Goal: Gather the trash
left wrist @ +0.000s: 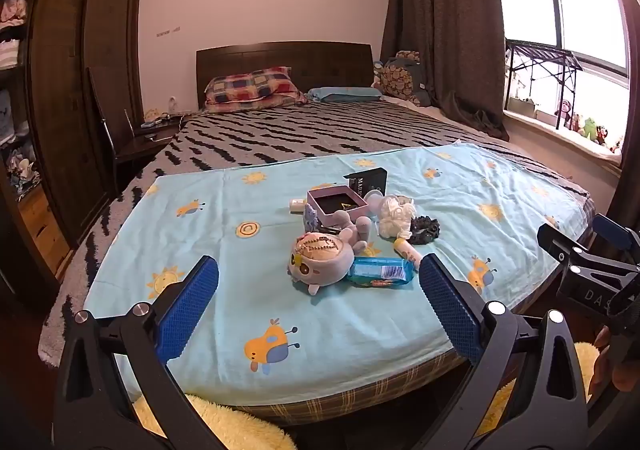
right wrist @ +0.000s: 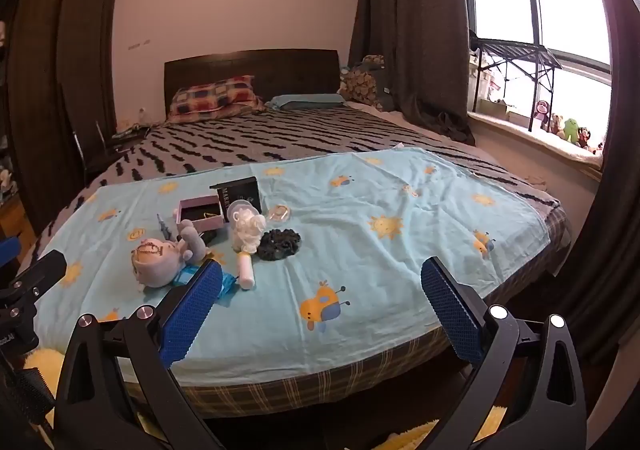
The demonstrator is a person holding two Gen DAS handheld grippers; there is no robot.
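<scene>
bed (left wrist: 280, 138): fills the room's middle, dark headboard at the far end, black-and-grey zigzag cover.
light blue sheet (left wrist: 460, 206): sun and bee print, spread over the near end of the bed; carries every small item below.
curtain (left wrist: 440, 30): dark, hanging between bed and window.
plaid pillow (left wrist: 252, 88): red, blue and cream, against the headboard.
left gripper (left wrist: 318, 290): blue pads spread wide, nothing between them, held off the bed's near edge, angled down toward the pile.
right gripper (right wrist: 322, 294): blue pads spread wide, empty, beside the left one; its left pad overlaps the wrapper in the right wrist view.
plush doll (left wrist: 324, 258): grey, round head with a bead chain across it, lying on its side at the front of the pile, touching the wrapper.
pink box (left wrist: 336, 204): open, dark inside, behind the doll.
black box (left wrist: 366, 180): white lettering, upright behind the pink box.
blue wrapper (left wrist: 380, 271): crinkled plastic packet with barcode, flat on the sheet, just right of the doll's head, nearest the grippers.
white puff (left wrist: 394, 216): netted ball, right of the pink box.
black scrunchie (left wrist: 424, 230): touching the puff's right side.
small tube (left wrist: 406, 251): white and yellow, lying between wrapper and scrunchie.
</scene>
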